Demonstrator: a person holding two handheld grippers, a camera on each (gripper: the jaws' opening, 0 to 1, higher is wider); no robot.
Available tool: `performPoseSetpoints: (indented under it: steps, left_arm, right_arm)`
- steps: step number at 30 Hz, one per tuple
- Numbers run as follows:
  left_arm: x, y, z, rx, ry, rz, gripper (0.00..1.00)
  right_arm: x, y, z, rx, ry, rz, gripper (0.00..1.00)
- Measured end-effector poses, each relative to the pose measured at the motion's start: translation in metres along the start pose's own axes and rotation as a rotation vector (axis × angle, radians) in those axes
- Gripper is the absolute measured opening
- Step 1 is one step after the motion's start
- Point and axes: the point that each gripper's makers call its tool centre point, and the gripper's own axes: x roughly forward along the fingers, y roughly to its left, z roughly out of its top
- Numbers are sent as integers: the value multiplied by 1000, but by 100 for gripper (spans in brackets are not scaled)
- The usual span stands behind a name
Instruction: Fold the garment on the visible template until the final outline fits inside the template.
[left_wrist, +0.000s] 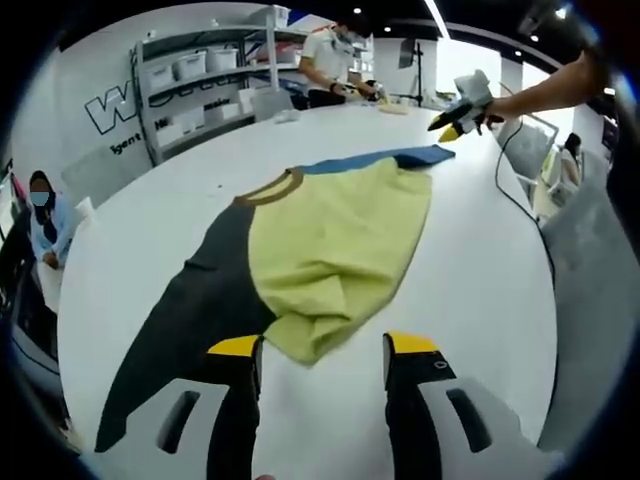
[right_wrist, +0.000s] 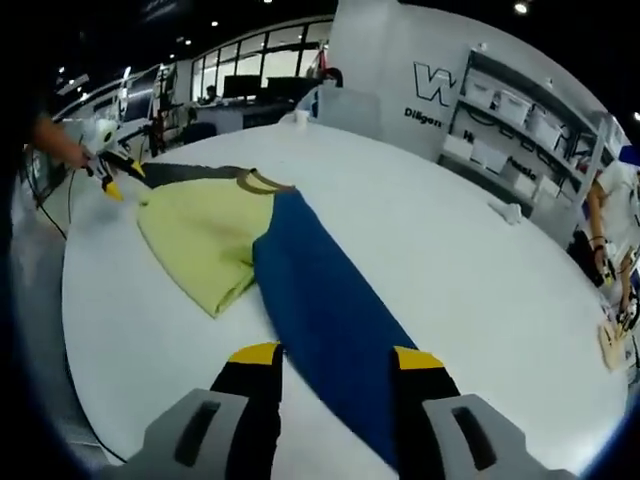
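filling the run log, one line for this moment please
garment: partly folded on table, yellow over dark and blue | left gripper: open, at yellow hem | right gripper: open, at blue part

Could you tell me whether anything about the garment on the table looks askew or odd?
Yes: the garment lies unevenly folded, its yellow-green panel bunched near the left gripper, with dark and blue sleeves trailing loose across the white table.
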Motion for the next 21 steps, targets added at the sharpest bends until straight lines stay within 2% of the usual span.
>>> performPoseSetpoints:
  steps: [10,21]
  left_arm:
    - [11,-2,-5,34,22,-9,44]
    - [24,-4,-15,77,70,-41,30]
  right_arm:
    - [12,45,9,-51,-22,116,38]
    - [33,80,0,-97,6,214,36]
